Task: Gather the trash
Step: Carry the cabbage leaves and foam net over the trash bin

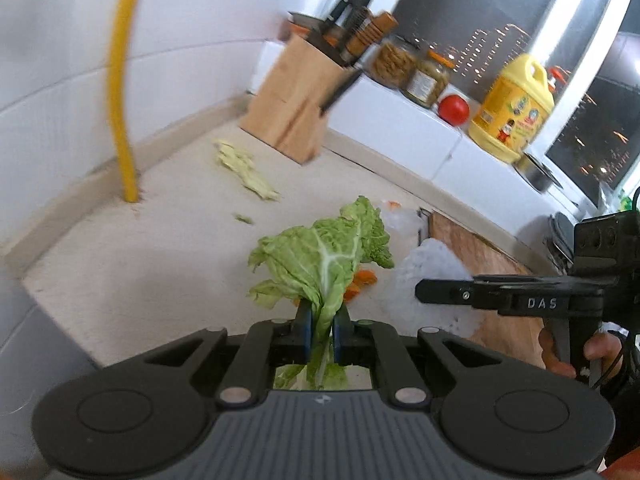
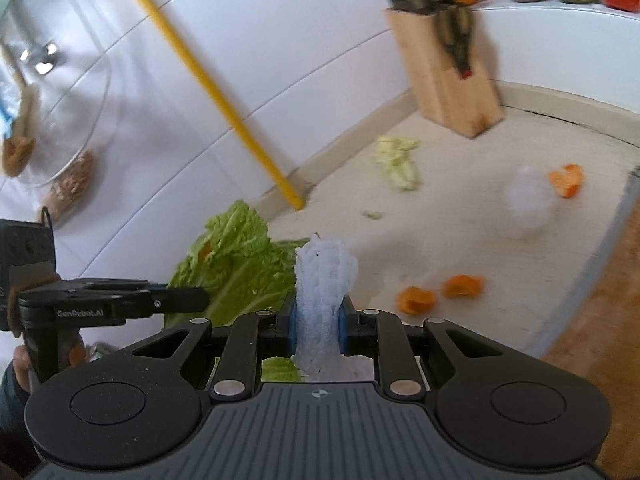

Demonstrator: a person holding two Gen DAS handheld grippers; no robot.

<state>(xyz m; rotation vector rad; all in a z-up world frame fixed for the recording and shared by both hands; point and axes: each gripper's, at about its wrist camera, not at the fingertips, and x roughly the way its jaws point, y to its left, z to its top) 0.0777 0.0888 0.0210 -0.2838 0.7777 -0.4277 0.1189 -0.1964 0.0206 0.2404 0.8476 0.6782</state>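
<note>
My left gripper [image 1: 322, 326] is shut on a big green cabbage leaf [image 1: 320, 256], held up above the pale counter [image 1: 140, 280]. My right gripper [image 2: 318, 320] is shut on a white foam net sleeve [image 2: 325, 276], also lifted off the counter. In the right wrist view the left gripper [image 2: 200, 298] shows side-on at the left with the cabbage leaf [image 2: 236, 264] beside it. Loose on the counter lie pale cabbage scraps [image 2: 398, 160], orange peel pieces [image 2: 416, 300] and a clear plastic wrapper [image 2: 528, 204]. The left wrist view shows the right gripper [image 1: 424, 290] and the foam net [image 1: 432, 272].
A wooden knife block [image 1: 292, 108] stands at the back by a white ledge [image 1: 400, 128] with jars, a tomato [image 1: 453, 109] and a yellow oil jug [image 1: 512, 108]. A yellow pipe [image 1: 124, 100] rises from the counter. A wooden cutting board [image 1: 488, 272] lies at right.
</note>
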